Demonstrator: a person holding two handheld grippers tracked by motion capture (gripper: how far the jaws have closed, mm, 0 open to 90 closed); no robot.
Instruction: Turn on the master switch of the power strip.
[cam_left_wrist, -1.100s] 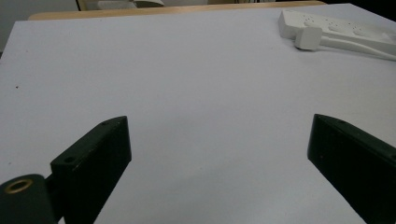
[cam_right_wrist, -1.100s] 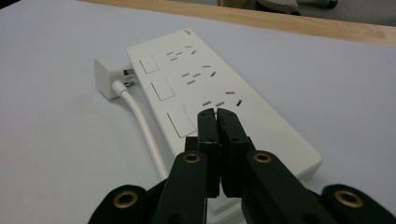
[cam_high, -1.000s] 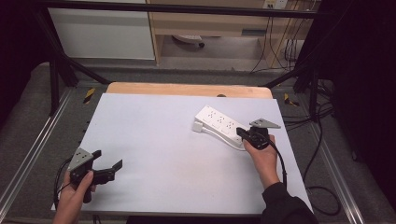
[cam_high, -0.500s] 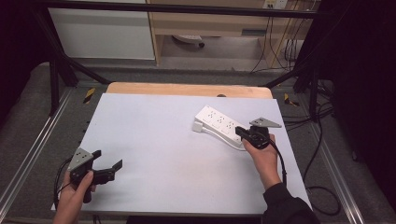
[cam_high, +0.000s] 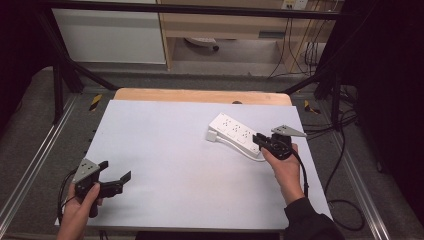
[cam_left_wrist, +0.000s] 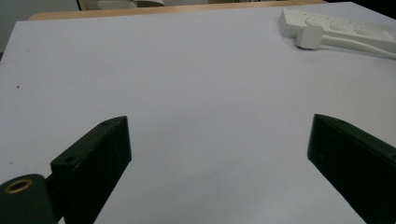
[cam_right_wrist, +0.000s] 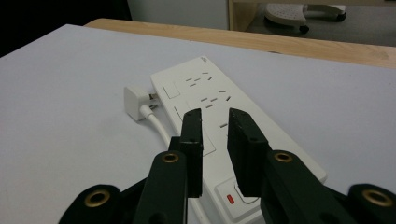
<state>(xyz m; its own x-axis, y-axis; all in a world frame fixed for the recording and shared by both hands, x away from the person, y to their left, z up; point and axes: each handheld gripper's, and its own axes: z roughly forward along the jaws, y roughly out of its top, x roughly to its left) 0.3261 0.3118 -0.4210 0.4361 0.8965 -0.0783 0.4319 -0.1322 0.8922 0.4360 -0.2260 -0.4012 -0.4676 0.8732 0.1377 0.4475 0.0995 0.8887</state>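
Note:
A white power strip (cam_high: 235, 131) lies at the right of the pale table (cam_high: 165, 150), with its white plug (cam_high: 212, 135) resting beside its left end. My right gripper (cam_high: 256, 140) hovers at the strip's near end. In the right gripper view the jaws of the right gripper (cam_right_wrist: 215, 114) stand over the strip (cam_right_wrist: 219, 102), drawn almost together with nothing between them, and the plug (cam_right_wrist: 135, 102) lies to the left. My left gripper (cam_high: 116, 170) is wide open and holds nothing near the table's front left. In the left gripper view the left gripper (cam_left_wrist: 219, 123) faces the distant strip (cam_left_wrist: 336, 28).
A red switch (cam_right_wrist: 229, 199) sits at the strip's near end. A wooden edge (cam_high: 200, 95) borders the table's far side. Cables (cam_high: 345, 150) trail over the floor on the right. A dark metal frame and rails run around the table.

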